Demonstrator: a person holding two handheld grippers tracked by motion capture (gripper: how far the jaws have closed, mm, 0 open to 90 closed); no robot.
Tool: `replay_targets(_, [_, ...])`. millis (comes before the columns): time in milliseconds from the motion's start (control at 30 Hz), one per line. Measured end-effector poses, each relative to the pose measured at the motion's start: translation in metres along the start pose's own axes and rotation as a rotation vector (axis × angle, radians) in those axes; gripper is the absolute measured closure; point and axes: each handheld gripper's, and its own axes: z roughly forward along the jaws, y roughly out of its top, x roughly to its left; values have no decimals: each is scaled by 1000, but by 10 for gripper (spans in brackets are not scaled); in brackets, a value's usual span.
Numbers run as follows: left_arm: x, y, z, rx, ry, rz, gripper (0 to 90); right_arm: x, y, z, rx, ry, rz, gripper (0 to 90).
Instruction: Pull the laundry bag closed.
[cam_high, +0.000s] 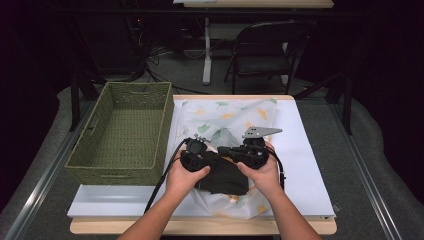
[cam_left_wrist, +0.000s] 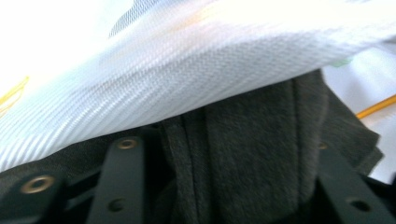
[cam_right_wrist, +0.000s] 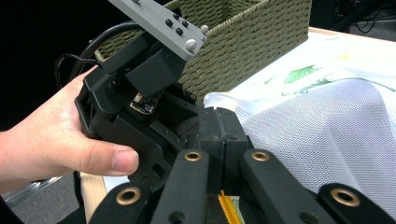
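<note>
Pinching the edge of a white mesh laundry bag (cam_right_wrist: 322, 126), the right tongs (cam_right_wrist: 219, 123) are clenched on its fabric. The left tongs (cam_left_wrist: 219, 186) stand released, jaws apart on either side of a dark grey garment (cam_left_wrist: 252, 154) under the bag's lifted edge. Both lie on the bench (cam_high: 305, 165), just beside a green woven basket (cam_high: 122, 130).

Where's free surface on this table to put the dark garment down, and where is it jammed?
Free: white table cover right of the mesh laundry bag, and the front strip below the wicker basket. The basket's inside is bare too. Crowded: the centre, where both grippers, left and right, work the dark garment at the bag.
</note>
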Motion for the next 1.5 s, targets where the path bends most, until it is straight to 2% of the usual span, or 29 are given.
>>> replay_targets(100, [0,-2,1,0,8,6,487,-1,-1,0,7,-10,2,900])
replay_targets(167, [-1,-3,2,-1,20,40,470,-2,-1,0,9,-12,2,900])
replay_targets(200, [-1,-4,3,21,14,36,450,-2,-2,0,11,-15,-1,900])
replay_targets(233, [-1,-4,4,60,13,5,431,-2,-2,1,12,-13,1,900])
replay_targets(267, [0,-5,5,70,10,-13,391,-2,-2,1,12,-13,4,900])
replay_targets(467, [-1,-7,-1,33,-32,-1,303,-5,-3,0,10,-23,2,900])
replay_targets(567, [-2,-9,-9,34,-42,16,268,-6,-4,0,10,-26,7,900])
replay_targets(800, [-3,-24,-23,26,-43,51,266,-6,-4,0,10,-32,6,900])
replay_targets(900, [-1,-29,-22,35,-31,69,277,-6,-4,0,10,-31,2,900])
replay_targets(967, [0,-31,-20,35,-19,74,320,-5,-4,0,12,-31,0,900])
replay_targets(1200, [6,-39,-12,-13,-31,79,393,-3,-4,0,14,-31,-3,900])
replay_targets(1367, [9,-44,-9,-54,-41,44,409,-2,-5,1,17,-29,-13,900])
replay_targets(1500, [10,-48,-6,-80,-56,53,492,-1,-5,2,18,-27,-16,900])
